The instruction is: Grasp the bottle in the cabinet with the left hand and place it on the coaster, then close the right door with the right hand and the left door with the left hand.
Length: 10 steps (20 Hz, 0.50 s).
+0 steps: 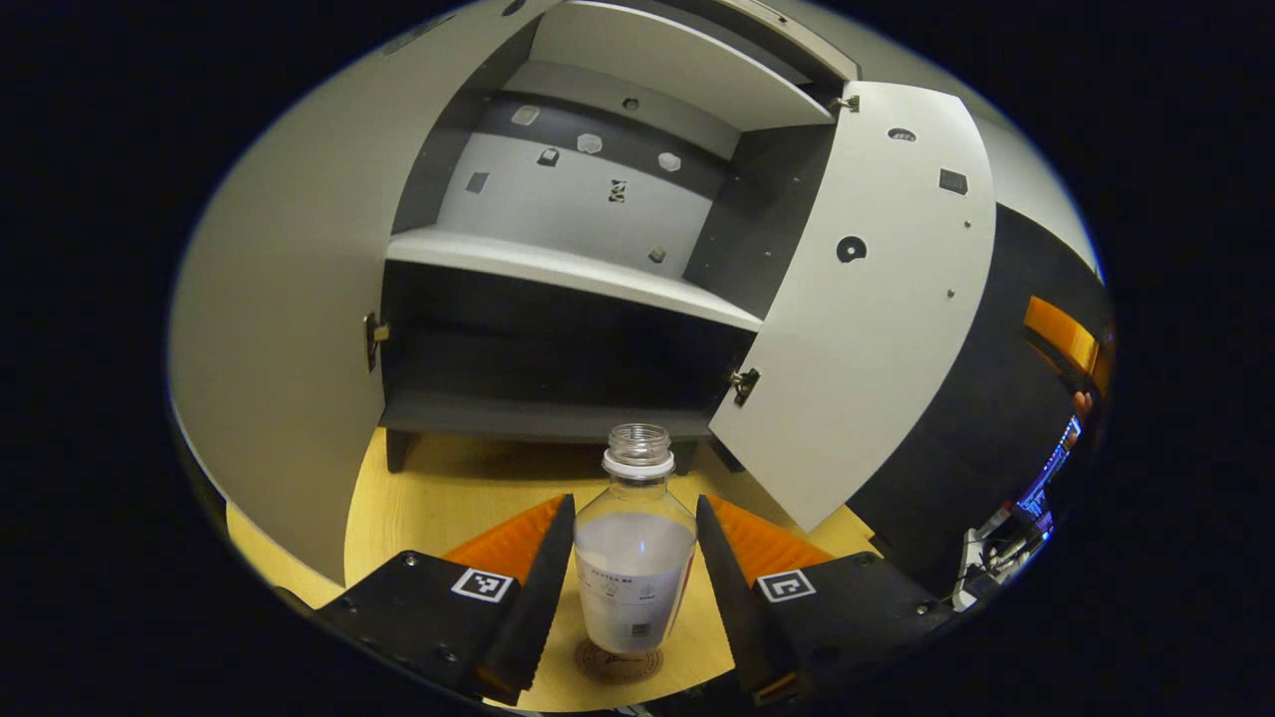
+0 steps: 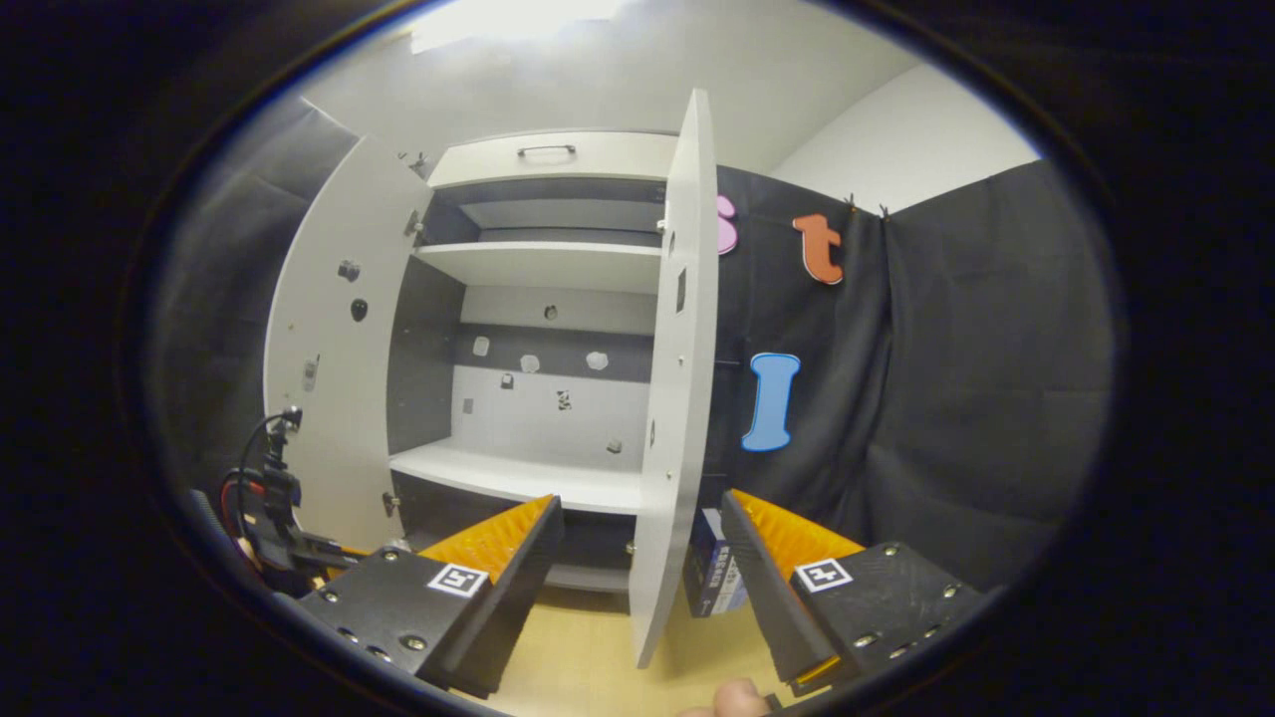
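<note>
A clear plastic bottle [image 1: 635,573] with no cap and a white label stands upright on a round brown coaster [image 1: 618,665] on the wooden table. My left gripper [image 1: 635,508] is shut on it, one finger against each side of the bottle's body. Behind it the white cabinet [image 1: 568,269] has its left door [image 1: 289,329] and right door [image 1: 867,319] swung wide. In the right gripper view, my right gripper [image 2: 640,508] is open and holds nothing. The right door [image 2: 677,398] stands edge-on just beyond its fingertips, apart from them.
The cabinet's shelves [image 2: 528,476] are bare. A blue box [image 2: 709,568] stands on the table behind the right door. A black device with cables [image 2: 267,498] sits at the left of the right gripper view. A fingertip [image 2: 732,697] shows at the bottom edge.
</note>
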Each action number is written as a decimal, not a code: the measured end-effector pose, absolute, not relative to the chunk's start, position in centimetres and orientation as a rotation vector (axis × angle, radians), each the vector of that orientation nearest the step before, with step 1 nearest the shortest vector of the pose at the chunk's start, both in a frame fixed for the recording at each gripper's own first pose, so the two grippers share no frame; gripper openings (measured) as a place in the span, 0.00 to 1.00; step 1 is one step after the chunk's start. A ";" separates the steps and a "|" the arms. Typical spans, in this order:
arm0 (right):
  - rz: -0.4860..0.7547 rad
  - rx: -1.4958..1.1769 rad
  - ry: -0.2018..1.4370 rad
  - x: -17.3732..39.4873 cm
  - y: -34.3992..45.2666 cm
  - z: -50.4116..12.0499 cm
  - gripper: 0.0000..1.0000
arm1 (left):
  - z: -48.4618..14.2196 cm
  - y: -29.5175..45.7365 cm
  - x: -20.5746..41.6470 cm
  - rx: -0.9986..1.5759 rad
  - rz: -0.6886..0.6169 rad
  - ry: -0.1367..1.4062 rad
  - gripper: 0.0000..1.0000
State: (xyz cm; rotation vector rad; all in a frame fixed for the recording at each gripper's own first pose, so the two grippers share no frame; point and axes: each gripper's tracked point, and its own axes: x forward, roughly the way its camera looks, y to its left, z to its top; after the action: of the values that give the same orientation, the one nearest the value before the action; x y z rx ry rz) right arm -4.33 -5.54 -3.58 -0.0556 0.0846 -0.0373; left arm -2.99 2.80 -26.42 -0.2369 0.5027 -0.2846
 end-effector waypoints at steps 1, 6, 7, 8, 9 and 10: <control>-0.033 -0.052 0.086 -4.4 -5.3 -3.7 0.99 | -27.3 2.7 -3.3 -0.240 -0.274 0.510 0.74; -0.028 -0.060 0.107 -4.5 -5.5 -4.3 0.96 | -31.6 2.0 -5.3 -0.209 -0.226 0.553 0.75; -0.028 -0.059 0.111 -4.6 -5.6 -4.4 0.96 | -32.2 1.6 -5.5 -0.211 -0.223 0.555 0.75; -0.028 -0.058 0.114 -4.7 -5.7 -4.5 0.96 | -32.6 1.3 -5.6 -0.213 -0.217 0.553 0.77; -0.031 -0.056 0.117 -4.7 -5.9 -4.6 0.96 | -33.0 1.0 -5.8 -0.213 -0.210 0.545 0.75; -0.032 -0.055 0.122 -4.7 -6.1 -4.7 0.96 | -33.5 1.0 -5.9 -0.205 -0.198 0.545 0.75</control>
State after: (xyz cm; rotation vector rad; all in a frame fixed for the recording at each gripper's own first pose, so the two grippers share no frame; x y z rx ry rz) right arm -4.69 -6.08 -4.70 -0.0548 0.1216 -0.0318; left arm -5.89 0.97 -33.48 -0.2055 0.5454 -0.1976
